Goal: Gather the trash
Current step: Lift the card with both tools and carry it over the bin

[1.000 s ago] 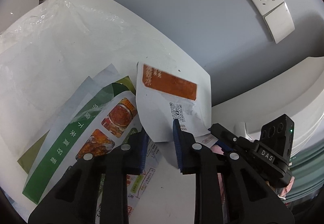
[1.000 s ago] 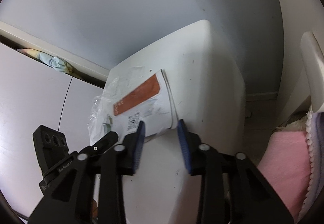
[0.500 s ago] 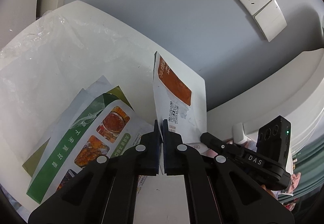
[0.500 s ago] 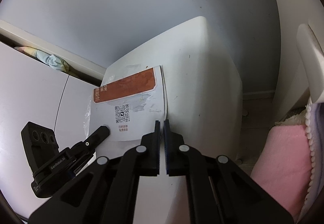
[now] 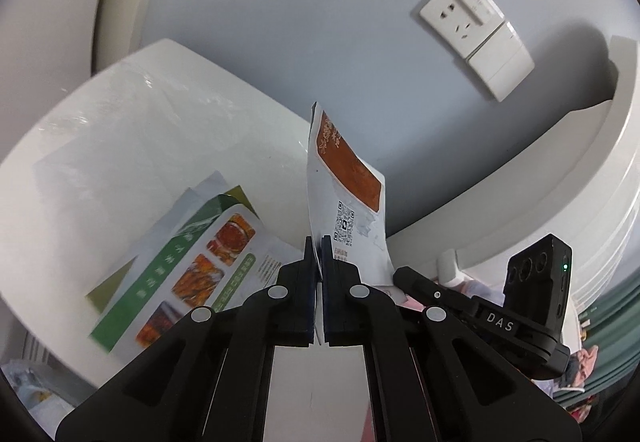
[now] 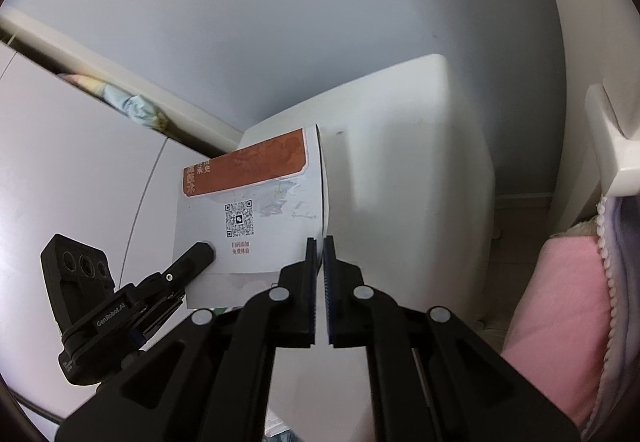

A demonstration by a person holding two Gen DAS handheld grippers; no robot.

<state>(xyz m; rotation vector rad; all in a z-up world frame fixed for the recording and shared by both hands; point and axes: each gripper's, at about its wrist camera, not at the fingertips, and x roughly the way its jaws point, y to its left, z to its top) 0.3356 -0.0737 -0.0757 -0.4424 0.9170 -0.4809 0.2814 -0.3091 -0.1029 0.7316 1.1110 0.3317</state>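
Orange-banded white leaflet [image 5: 344,198] hanging between both your grippers, above the white table [image 5: 120,146].
You are pinching its near edge with the left gripper [image 5: 319,248] and its right edge with the right gripper [image 6: 320,248], while green menu flyers [image 5: 188,266] are lying on the table.

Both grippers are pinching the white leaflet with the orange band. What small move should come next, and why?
Probably lift it a little further, both hands together. The left gripper and right gripper are each shut on an edge of the white leaflet with the orange band, which stands up off the white tabletop, while its lower edge is close over the green food flyer.
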